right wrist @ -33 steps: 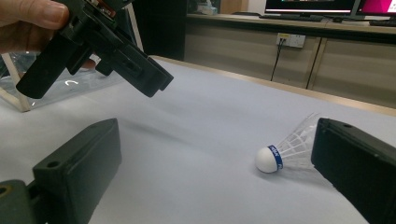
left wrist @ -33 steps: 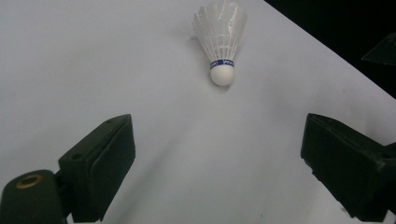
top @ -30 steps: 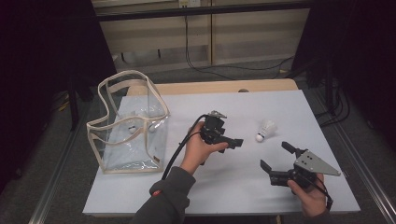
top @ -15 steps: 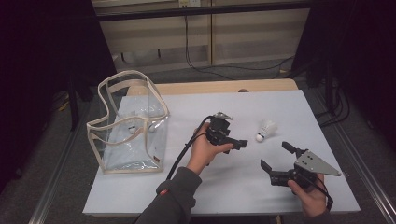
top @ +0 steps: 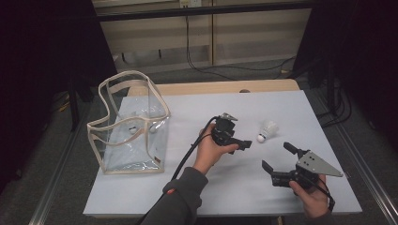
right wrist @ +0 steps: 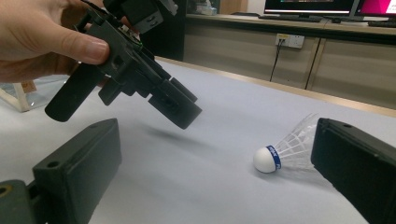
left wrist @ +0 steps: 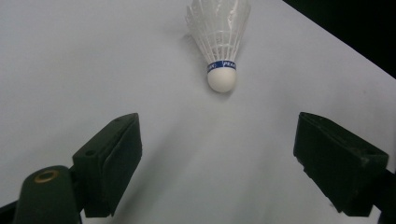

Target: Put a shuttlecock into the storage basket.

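A: Start big. Where does everything sit on the surface (top: pixel 281 112)?

B: In the high view, the clear bag (top: pixel 129 124) stands at nine o'clock and the shuttlecock (top: pixel 267 131) lies just past centre toward three.

A: Which claw is nearer?

B: The left claw (top: pixel 239 143), jaws wide and empty, just been narrowing a little. The shuttlecock (left wrist: pixel 221 42) lies at twelve o'clock from it, cork toward it, feathers away. The right claw (top: pixel 277 157) hangs open, farther off.

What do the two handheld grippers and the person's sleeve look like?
Both are black with blocky fingers. The left gripper trails a black cable over a dark grey sleeve. The right gripper carries a grey three-cornered plate with small holes.
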A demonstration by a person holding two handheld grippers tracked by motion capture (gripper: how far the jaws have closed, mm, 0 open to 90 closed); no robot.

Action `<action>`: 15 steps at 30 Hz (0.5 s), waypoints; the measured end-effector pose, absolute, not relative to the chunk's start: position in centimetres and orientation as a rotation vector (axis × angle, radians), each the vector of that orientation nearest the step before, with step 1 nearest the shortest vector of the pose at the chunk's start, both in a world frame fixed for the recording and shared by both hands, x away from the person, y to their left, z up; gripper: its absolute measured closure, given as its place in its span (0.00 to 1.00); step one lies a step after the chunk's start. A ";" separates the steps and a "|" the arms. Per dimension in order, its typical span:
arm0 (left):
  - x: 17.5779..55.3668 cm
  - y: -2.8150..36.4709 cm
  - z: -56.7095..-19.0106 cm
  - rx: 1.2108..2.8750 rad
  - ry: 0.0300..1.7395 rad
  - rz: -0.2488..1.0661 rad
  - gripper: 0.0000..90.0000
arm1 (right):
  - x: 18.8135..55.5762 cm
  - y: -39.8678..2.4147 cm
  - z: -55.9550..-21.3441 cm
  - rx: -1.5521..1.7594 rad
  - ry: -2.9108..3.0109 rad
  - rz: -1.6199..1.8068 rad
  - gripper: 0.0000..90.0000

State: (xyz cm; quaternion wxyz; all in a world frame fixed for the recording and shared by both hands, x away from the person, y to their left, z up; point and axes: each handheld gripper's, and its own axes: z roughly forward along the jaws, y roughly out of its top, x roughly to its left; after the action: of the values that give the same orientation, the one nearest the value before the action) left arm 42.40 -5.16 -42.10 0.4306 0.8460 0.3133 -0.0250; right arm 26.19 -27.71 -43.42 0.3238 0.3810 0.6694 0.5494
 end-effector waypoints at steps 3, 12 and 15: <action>42.4 -5.5 -42.3 2.113 0.776 -0.062 0.17 | 26.2 -27.7 -43.4 0.998 1.758 1.441 0.02; 42.3 -6.4 -42.8 2.115 0.770 -0.066 0.15 | 26.2 -27.7 -43.4 1.000 1.758 1.443 0.02; 42.2 -6.6 -42.9 2.121 0.764 -0.063 0.14 | 26.2 -27.6 -43.4 1.000 1.758 1.444 0.02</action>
State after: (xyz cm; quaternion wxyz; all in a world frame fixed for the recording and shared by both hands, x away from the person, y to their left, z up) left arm 42.20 -6.64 -42.93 0.4287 0.8497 0.3059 -0.0253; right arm 26.16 -27.65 -43.43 0.3225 0.3808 0.6698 0.5499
